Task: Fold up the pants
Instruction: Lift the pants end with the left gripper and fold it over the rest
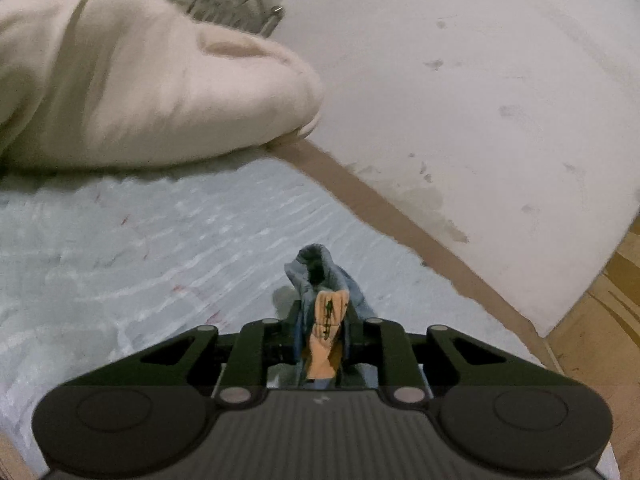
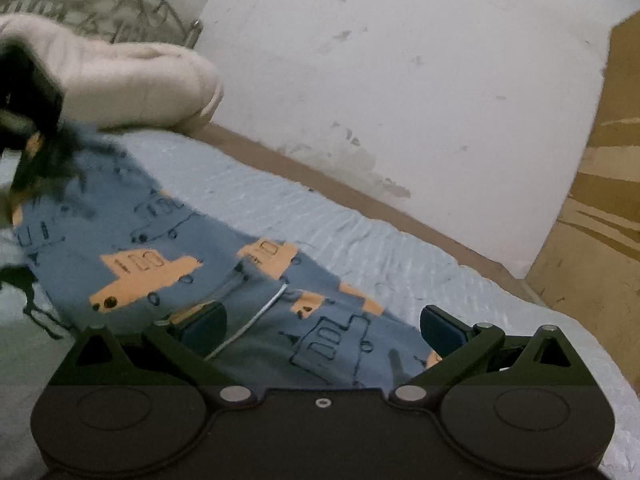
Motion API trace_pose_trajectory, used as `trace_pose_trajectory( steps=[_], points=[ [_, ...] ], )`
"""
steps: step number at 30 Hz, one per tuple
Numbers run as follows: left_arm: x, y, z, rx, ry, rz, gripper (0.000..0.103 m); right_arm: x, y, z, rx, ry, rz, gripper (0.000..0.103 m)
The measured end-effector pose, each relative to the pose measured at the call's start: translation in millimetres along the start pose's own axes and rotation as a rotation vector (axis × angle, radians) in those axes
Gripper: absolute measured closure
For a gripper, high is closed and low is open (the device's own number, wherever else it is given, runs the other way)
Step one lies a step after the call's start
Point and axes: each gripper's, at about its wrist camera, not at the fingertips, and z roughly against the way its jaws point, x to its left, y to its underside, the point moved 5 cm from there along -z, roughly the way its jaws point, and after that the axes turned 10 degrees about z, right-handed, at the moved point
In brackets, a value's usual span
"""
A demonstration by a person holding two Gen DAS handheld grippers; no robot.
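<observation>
The pants (image 2: pixel 192 256), blue with orange truck prints, lie stretched along the pale blue bedcover (image 2: pixel 340 236), running from the lower middle of the right wrist view up toward its left edge. Their far end is bunched up and lifted where the left gripper (image 1: pixel 325 312) has its 2 fingers pinched tight on a fold of the cloth. The right gripper (image 2: pixel 322 330) hangs low over the near end of the pants with its fingers (image 2: pixel 440 330) spread wide, 1 on each side of the fabric, gripping nothing. Beyond the pants a cream pillow (image 1: pixel 152 88) rests at the head of the bed, against a metal headboard (image 2: pixel 100 4). A scuffed white wall (image 2: pixel 400 80) runs alongside the mattress
</observation>
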Motion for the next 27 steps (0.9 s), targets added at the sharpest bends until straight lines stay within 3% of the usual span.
trace_pose_trajectory(
  steps=[6,13,22,27],
  points=[
    [-49,-1,25,-0.004,0.081,-0.092,0.084,-24,6,20,-0.021,-0.028,-0.095,0.001],
    [-117,21,52,0.012,0.167,-0.254,0.084,-67,33,48,-0.007,0.060,-0.124,0.001],
    [-206,78,77,0.079,0.256,-0.489,0.084,-90,62,74,-0.035,0.184,-0.017,0.001],
    [-246,131,85,0.141,0.303,-0.637,0.084,-111,83,76,-0.006,0.221,-0.097,0.001]
  ],
)
